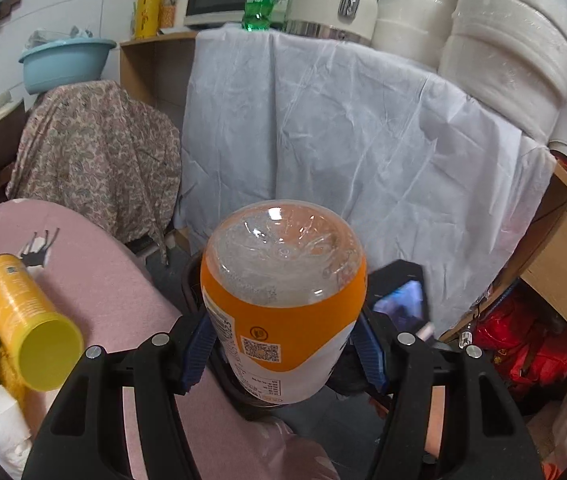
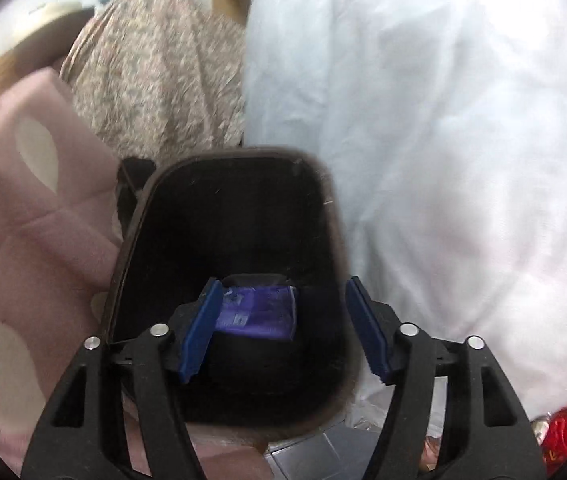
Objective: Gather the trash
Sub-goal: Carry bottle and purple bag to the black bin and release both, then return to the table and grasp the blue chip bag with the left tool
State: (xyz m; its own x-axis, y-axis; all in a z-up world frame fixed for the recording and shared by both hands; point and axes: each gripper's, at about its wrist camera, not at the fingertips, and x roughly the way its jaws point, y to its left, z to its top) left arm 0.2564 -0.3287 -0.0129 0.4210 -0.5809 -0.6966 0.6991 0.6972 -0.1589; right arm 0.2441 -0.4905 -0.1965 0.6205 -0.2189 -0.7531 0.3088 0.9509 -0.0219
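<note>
Only left gripper (image 1: 283, 344) fingers clamp bottle (image 1: 283, 300), right gripper (image 2: 287, 328) spread over bin (image 2: 235, 208), purple packet (image 2: 259, 312) inside

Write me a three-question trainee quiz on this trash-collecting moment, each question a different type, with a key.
1. True or false: the left gripper is shut on the bottle with the orange label.
2. Multiple choice: the right gripper, its fingers apart, hangs over which thing? A) blue basin B) black bin C) microwave
3. Fill in: inside the bin lies a ______-coloured packet.

Key: 1 true; 2 B; 3 purple.
</note>
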